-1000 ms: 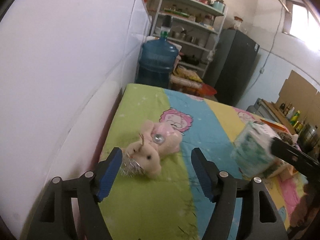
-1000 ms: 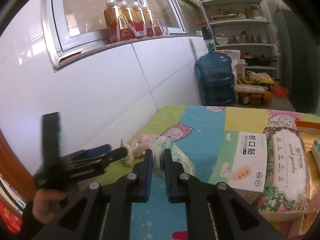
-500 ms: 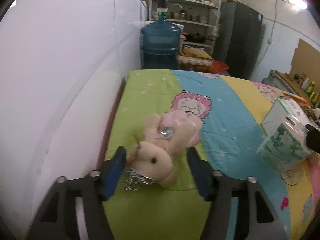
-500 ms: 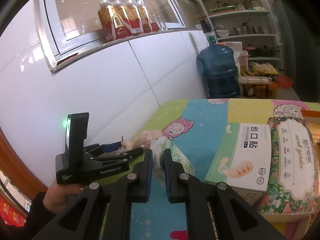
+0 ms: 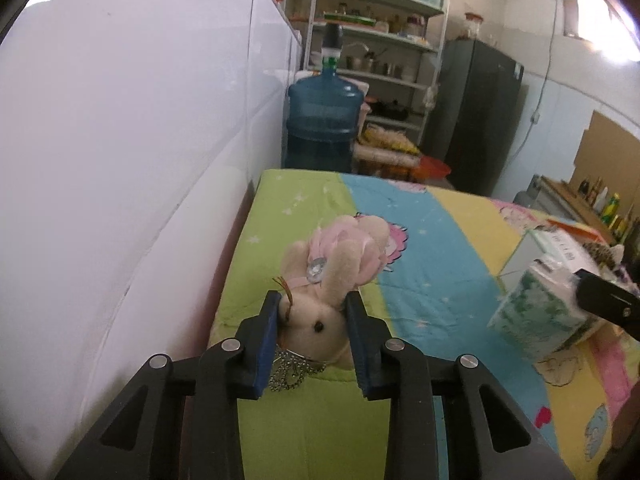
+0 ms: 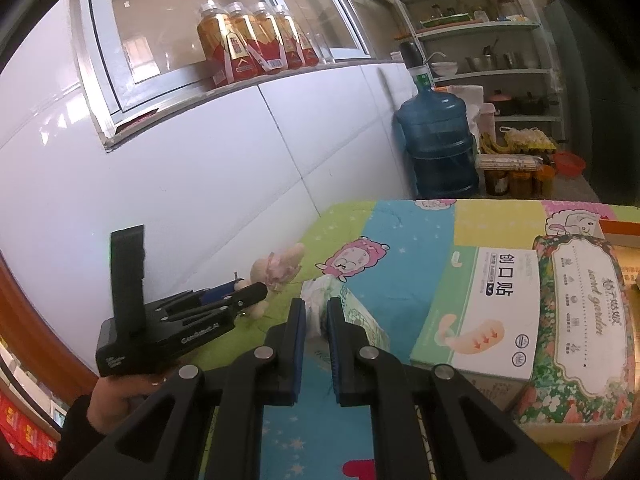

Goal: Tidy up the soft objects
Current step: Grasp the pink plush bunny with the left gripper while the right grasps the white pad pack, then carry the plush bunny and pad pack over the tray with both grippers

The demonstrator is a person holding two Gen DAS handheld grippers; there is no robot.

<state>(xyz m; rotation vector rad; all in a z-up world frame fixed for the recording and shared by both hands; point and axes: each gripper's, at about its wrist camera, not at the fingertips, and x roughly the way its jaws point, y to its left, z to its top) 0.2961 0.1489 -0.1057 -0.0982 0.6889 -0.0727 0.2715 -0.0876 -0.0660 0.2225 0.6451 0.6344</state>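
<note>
A cream plush bunny in a pink dress lies on the green stripe of the patterned cloth, close to the white wall. My left gripper has the bunny's head between its blue pads, and the jaws are closing on it with both pads touching the head. A silvery chain hangs under the head. My right gripper is shut on a soft green-and-white tissue pack, held just over the cloth. That tissue pack also shows at the right of the left wrist view. The bunny shows small beyond the left gripper.
A white box with printed characters and a floral tissue pack lie on the right of the cloth. A blue water jug stands beyond the far edge. The tiled wall runs along the left; bottles stand on the sill.
The left jaws have narrowed from wide apart to touching the bunny's head, and the gripper came in closer to it. The right gripper kept its hold on the tissue pack.
</note>
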